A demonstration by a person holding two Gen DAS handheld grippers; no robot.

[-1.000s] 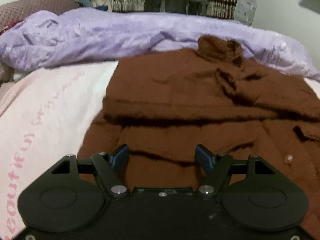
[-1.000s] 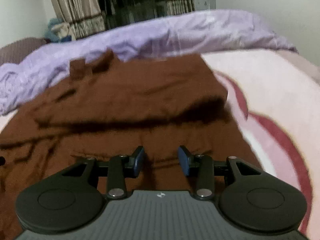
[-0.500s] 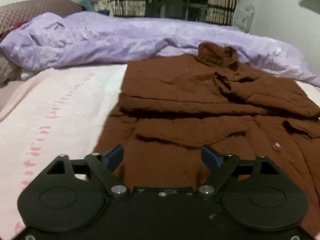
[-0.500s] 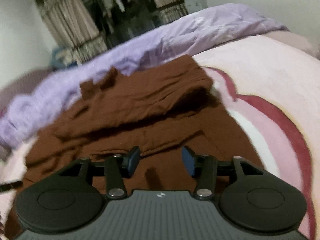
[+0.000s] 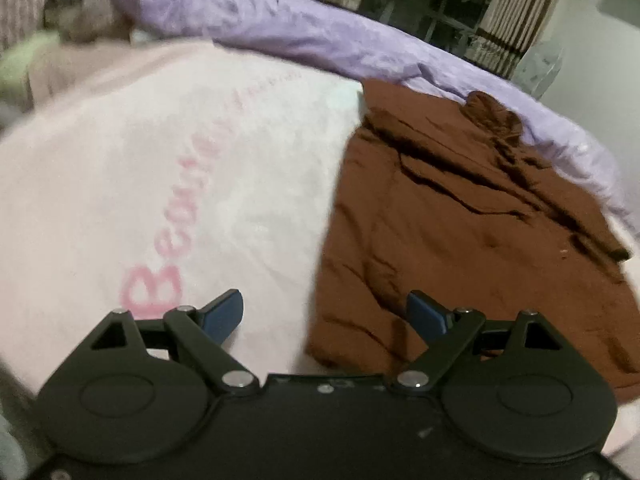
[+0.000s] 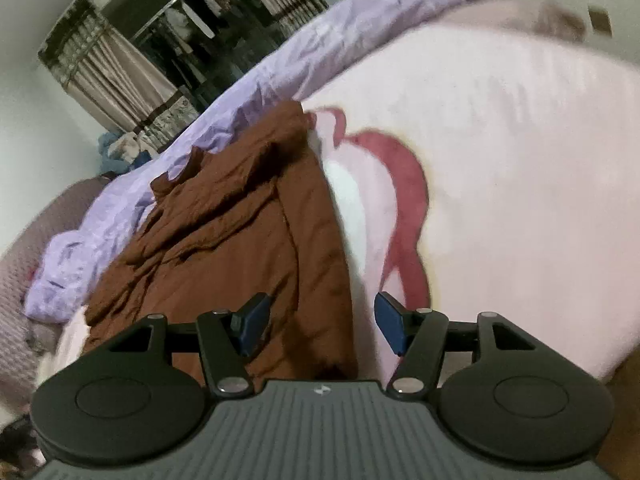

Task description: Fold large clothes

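A large brown garment (image 5: 460, 216) lies spread and partly folded on the pink bed blanket (image 5: 120, 168), collar toward the far side. My left gripper (image 5: 326, 314) is open above the garment's near left corner, one blue pad over the blanket and the other over the brown cloth, gripping nothing. In the right wrist view the same brown garment (image 6: 240, 240) runs down the left half. My right gripper (image 6: 322, 322) hangs over its right edge; its jaws are opening, with the cloth's edge below the gap and no pad pressing on it.
A crumpled lilac duvet (image 5: 320, 36) lies along the far side of the bed behind the garment. Curtains (image 6: 120, 76) and a dark wardrobe opening stand beyond. The pink blanket (image 6: 520, 160) carries a red pattern to the right of the garment.
Both grippers have let go of the folded cloth, widened and drawn apart: the left toward the garment's left edge, the right toward its right edge. Both views have rolled.
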